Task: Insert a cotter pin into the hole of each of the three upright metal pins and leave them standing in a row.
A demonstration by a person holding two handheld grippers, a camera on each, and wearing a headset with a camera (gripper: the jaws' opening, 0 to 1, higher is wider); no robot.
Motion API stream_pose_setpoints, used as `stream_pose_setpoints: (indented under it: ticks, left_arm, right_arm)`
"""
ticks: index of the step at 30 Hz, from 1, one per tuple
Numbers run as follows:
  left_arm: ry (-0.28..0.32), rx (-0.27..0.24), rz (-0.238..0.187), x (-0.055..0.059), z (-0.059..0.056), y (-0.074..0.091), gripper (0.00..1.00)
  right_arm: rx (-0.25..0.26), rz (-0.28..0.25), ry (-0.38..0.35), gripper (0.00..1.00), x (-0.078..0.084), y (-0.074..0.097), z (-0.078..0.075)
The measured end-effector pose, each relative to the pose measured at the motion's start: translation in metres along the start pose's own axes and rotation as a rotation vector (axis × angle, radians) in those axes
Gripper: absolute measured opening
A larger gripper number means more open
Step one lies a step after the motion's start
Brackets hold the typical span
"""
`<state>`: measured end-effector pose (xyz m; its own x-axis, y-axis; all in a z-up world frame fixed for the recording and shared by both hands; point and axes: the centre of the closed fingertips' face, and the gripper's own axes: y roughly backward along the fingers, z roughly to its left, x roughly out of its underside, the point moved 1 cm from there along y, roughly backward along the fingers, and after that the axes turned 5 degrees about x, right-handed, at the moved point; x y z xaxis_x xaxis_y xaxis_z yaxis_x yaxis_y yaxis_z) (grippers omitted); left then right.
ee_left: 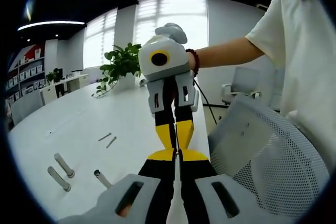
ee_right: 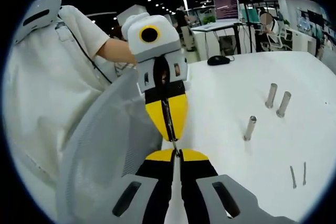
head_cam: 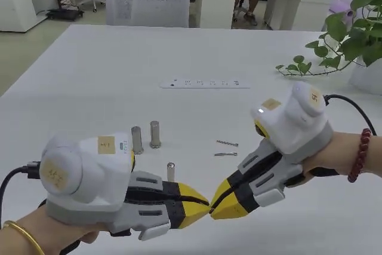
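Three cylindrical metal pins [head_cam: 155, 134], two slender cotter pins [head_cam: 227, 144]

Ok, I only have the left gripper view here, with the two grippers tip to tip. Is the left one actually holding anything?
Observer: The right gripper view faces the left gripper head on. Its yellow jaws are shut on a thin grey rod that looks like a cotter pin, though it is too slim to be sure.
Operator: Is anything else on the table besides the task parts?
Observer: Yes, the same view shows a dark computer mouse near the far edge of the white table.
Operator: Is anybody else around?
Observer: Another person sits at a desk in the background, well away from the table.
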<state>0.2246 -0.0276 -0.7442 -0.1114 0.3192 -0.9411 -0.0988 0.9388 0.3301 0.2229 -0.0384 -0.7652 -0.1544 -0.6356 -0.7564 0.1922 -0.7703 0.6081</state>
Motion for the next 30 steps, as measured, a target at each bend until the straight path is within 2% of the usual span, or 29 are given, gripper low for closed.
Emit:
stream_pose_setpoints:
  ticks: [8,9,16,23,30]
  left_arm:
    - [-0.007,-0.001,0.011,0.002,0.002,0.001,0.00]
    - [-0.010,-0.006,0.012,0.002,0.002,0.001,0.00]
    - [-0.004,-0.037,0.012,0.002,0.008,0.001,0.00]
    - [0.005,-0.084,0.009,0.003,0.015,0.002,0.02]
    - [0.017,-0.124,0.020,0.009,0.020,0.005,0.11]
  right_arm:
    - [0.001,0.008,0.024,0.04,0.000,-0.001,0.000]
    - [0.012,0.008,0.048,0.04,-0.001,-0.001,-0.002]
    - [0.046,0.022,0.081,0.03,-0.002,0.000,-0.007]
    - [0.093,0.062,0.130,0.02,-0.002,0.001,-0.012]
    - [0.152,0.091,0.155,0.02,0.000,0.003,-0.024]
